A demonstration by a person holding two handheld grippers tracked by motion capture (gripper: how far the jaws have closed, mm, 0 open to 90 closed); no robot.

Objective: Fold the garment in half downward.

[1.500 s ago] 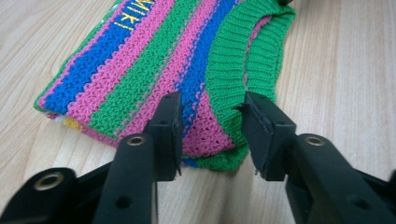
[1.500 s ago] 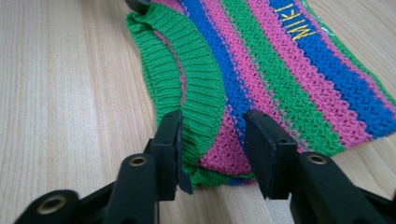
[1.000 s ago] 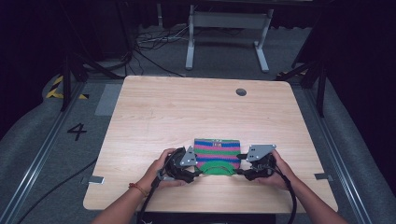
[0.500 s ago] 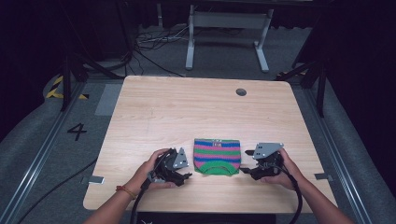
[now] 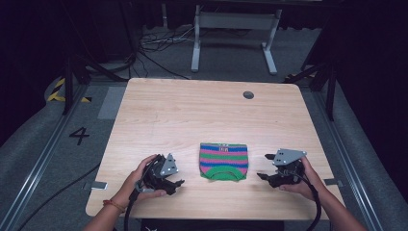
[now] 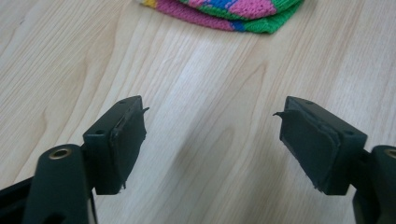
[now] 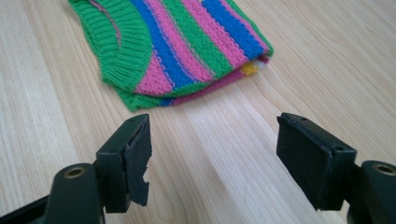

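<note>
A folded knit garment [image 5: 223, 161] with green, pink and blue stripes lies flat near the front of the wooden table [image 5: 192, 115]. My left gripper [image 5: 178, 185] rests on the table to its left, open and holding nothing. Its view shows the garment's edge [image 6: 224, 11] past the spread jaws. My right gripper [image 5: 263, 167] sits to the garment's right, also open and apart from the cloth. The right gripper view shows the striped garment [image 7: 187, 51] with its green ribbed neckline ahead of the jaws.
A round cable hole [image 5: 248, 95] sits near the table's far right corner. Beyond the table stand a white metal frame [image 5: 233, 33] and loose cables on the floor [image 5: 154, 45]. A floor mark "4" [image 5: 79, 135] lies to the left.
Both grippers have let go of the folded garment and drawn outward from it, the left one to the left and the right one to the right. The garment lies still.
</note>
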